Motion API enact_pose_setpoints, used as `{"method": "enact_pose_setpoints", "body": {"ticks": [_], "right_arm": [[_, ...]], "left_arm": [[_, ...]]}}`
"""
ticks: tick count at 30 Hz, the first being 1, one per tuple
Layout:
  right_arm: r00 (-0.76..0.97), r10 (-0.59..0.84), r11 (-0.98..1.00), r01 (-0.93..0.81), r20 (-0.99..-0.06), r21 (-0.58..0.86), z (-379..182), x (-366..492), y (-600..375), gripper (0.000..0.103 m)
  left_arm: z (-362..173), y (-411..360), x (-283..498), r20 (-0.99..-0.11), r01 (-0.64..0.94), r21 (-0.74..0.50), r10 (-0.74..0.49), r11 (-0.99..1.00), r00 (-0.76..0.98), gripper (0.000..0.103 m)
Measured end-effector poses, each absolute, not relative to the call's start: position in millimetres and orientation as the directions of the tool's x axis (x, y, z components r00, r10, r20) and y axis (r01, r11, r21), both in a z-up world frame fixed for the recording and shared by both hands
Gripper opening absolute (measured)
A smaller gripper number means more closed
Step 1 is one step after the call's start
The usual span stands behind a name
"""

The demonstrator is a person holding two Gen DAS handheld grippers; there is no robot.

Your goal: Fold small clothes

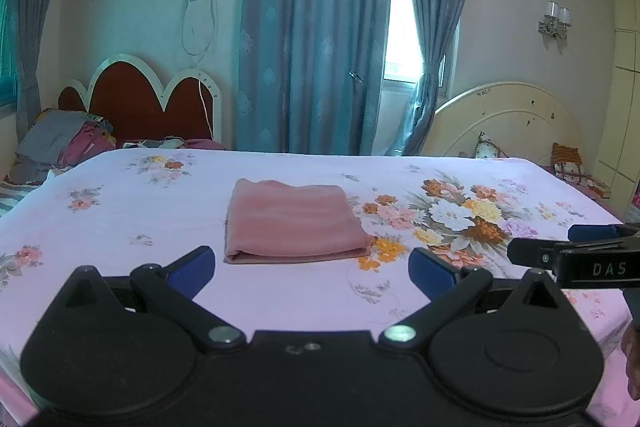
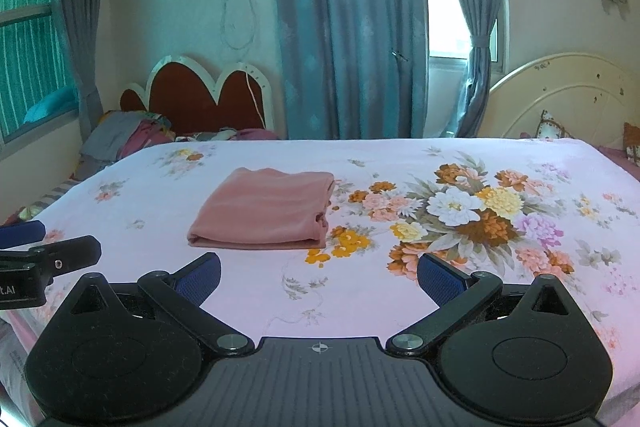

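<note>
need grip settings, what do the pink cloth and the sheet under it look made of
Pink cloth: looks like soft matte knit, maybe cotton; rounded folds and faint ribbing, no shine.
Sheet: seems a thin, smooth woven fabric, cotton or polyester, with printed flowers; lies flat with few creases.

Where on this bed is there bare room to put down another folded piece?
Left of the folded pink cloth the floral sheet lies bare to its edge. Right of the cloth only printed flowers. Near strip between both open tools is free. Beyond the far-left corner, piled bedding crowds.
</note>
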State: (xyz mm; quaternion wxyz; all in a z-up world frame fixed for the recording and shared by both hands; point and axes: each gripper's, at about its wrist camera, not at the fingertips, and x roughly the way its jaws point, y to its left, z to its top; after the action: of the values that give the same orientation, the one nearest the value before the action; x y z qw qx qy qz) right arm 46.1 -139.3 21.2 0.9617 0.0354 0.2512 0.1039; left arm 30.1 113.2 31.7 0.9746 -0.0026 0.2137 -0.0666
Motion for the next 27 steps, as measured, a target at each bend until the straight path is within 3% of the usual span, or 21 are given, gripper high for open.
{"method": "enact_pose_setpoints", "body": {"ticks": [27], "right_arm": [[0.854, 0.218, 0.976, -0.186, -0.473, 0.115, 23.1, 50.1, -138.1, 0.103]], "left_arm": [[33.9, 111.3, 26.3, -0.415, 0.135, -0.030, -0.135, 0.990, 0.900, 0.103]]}}
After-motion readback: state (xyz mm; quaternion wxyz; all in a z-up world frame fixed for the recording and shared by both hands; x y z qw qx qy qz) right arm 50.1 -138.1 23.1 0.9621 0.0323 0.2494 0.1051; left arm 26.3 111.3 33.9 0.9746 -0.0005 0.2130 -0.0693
